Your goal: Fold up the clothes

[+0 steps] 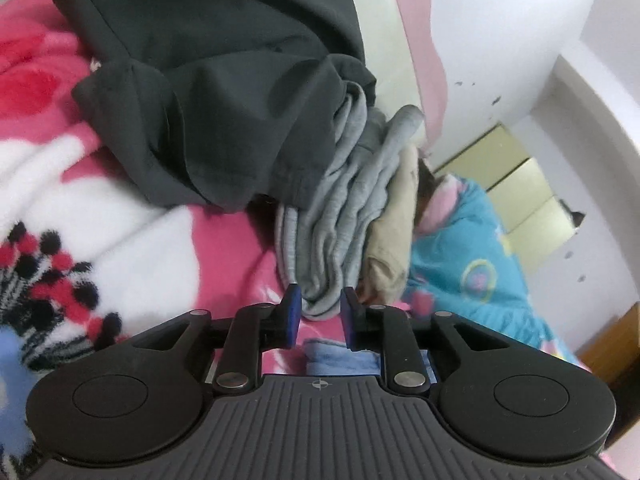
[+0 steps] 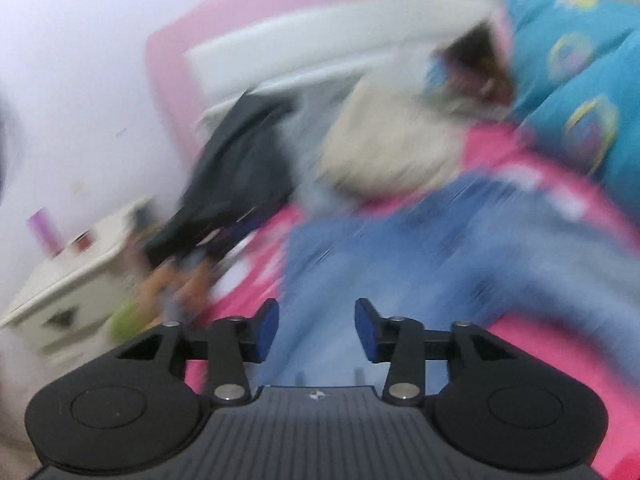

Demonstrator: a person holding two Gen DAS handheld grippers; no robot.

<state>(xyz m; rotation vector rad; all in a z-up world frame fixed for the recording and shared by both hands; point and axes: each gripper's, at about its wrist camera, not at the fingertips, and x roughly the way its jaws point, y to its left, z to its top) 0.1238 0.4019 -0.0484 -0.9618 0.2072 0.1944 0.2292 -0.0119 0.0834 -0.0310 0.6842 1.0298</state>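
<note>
I see a fuzzy pink-and-white patterned bed blanket (image 1: 132,216), white wall; right view alone shows a white bedside cabinet (image 2: 68,284). Left claw (image 1: 319,316) slightly parted around folded grey knit clothes (image 1: 332,216); right claw (image 2: 317,328) half open, empty.

Your right wrist view is smeared by motion throughout: the blue garment (image 2: 420,248) under the right gripper (image 2: 317,330) shows no seam or edge you could trust, and the dark garment (image 2: 236,176) and cream garment (image 2: 384,148) behind it are only streaks. The objects on the white nightstand (image 2: 68,284) are too blurred to name.

In your left wrist view, the grey garment (image 1: 340,216) has its upper part buried under the dark grey garment (image 1: 216,92), and the beige garment (image 1: 394,236) shows only a narrow side. A scrap of light blue fabric (image 1: 340,360) is mostly hidden behind the left gripper (image 1: 320,316). The blanket (image 1: 120,208) runs off the left edge.
</note>
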